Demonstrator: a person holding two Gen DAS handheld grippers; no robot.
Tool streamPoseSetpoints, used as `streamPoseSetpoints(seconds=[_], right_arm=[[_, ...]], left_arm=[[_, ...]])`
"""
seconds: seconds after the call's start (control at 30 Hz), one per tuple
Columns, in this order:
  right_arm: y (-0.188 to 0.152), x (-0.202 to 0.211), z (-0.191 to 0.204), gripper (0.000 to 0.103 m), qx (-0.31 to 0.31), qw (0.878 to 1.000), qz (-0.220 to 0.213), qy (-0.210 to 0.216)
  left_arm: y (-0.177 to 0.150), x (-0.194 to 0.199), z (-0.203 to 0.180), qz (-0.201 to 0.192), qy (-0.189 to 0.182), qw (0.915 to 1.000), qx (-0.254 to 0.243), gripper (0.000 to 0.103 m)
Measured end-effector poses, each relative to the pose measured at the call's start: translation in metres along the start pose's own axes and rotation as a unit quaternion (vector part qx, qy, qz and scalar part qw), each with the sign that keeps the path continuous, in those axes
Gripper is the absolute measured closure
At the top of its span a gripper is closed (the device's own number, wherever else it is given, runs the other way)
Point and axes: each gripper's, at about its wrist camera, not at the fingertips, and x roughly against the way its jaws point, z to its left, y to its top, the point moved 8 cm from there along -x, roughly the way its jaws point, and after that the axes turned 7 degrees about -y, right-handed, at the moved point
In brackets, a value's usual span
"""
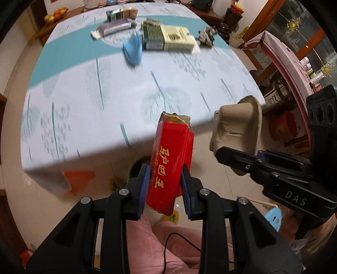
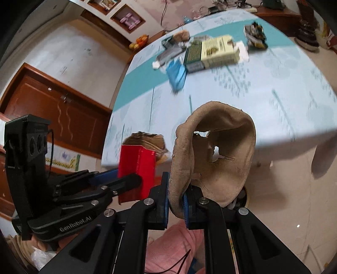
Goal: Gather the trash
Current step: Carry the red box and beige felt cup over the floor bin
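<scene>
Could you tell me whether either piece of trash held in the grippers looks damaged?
Yes. The brown pulp tray in the right gripper has holes torn through it, and the red carton in the left gripper has a ragged, ripped-open top.

I'm looking into a home, a lived-in dining or living room. The tabletop [image 1: 88, 101] wears a pale blue patterned cloth with a teal band. Behind it a bowl of fruit [image 1: 55, 14] sits on a wooden sideboard, and wall niches [image 2: 128, 20] hold small pink things. I see a brown panelled wooden door [image 2: 56, 118], a glossy tiled floor [image 1: 31, 200], and a glass-fronted wooden cabinet [image 1: 294, 31] to one side.
</scene>
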Motion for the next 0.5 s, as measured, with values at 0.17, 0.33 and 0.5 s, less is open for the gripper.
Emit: streamPoseSetpoints(seconds=[0.17,0.33,0.5], right_arm=[[-0.048,-0.011,-0.003,0.092,0.0,1.0,0.027,0.016],[-0.092,-0.036,-0.01,0.092,-0.024,0.998,0.058,0.027],[-0.129,-0.065,-0.021,0.092,-0.04,0.995,0.085,0.027]], left_arm=[[-0.048,-0.008,-0.007,0.008,0.003,1.0,0.005,0.078],[-0.092,-0.032,0.0,0.03,0.006,0.9994,0.018,0.078],[-0.118,-0.056,0.013,0.038,0.008,0.9988,0.029,0.078]])
